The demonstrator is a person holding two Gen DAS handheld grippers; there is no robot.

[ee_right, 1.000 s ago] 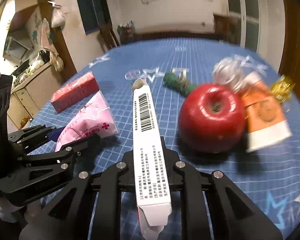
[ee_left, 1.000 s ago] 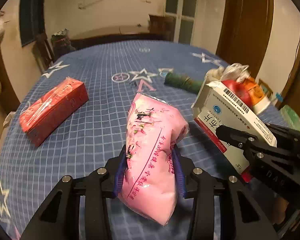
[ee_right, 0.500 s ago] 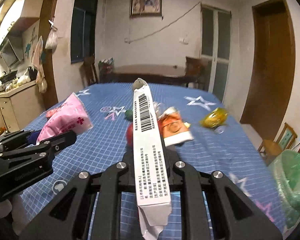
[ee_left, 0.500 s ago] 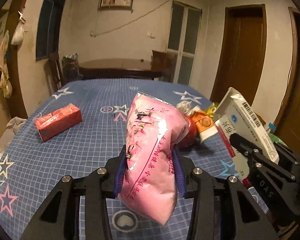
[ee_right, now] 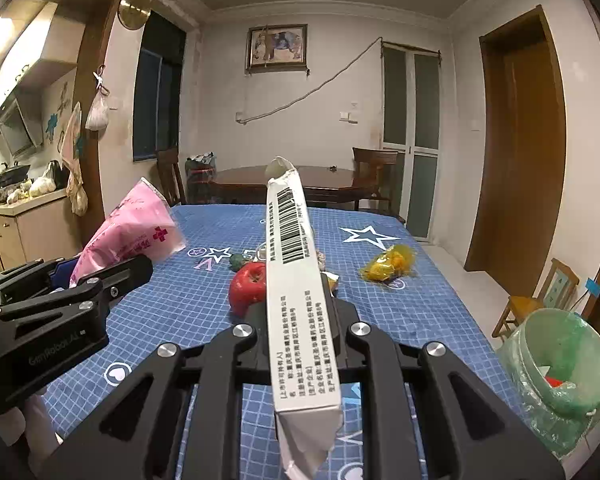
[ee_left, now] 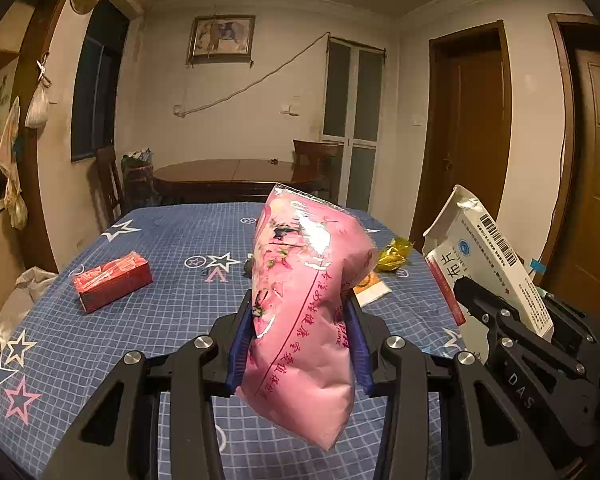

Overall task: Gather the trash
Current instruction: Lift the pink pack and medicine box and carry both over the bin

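Left wrist view has my left gripper (ee_left: pixel 298 344) clamped on the pink bag (ee_left: pixel 304 304), held up off the blue star tablecloth (ee_left: pixel 172 240). My right gripper (ee_right: pixel 300 320) is pinching the white medicine box (ee_right: pixel 300 304) edge-on, also in the air. On the table sit a red apple (ee_right: pixel 247 286), a yellow wrapper (ee_right: pixel 390 266) and a red carton (ee_left: pixel 112 286). Green-lined trash bin (ee_right: pixel 560 376) stands beside the table on my right

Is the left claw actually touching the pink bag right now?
Touching. The left wrist view shows the left claw shut on the pink bag, its blue pads pressed into both sides, holding the bag clear of the table.
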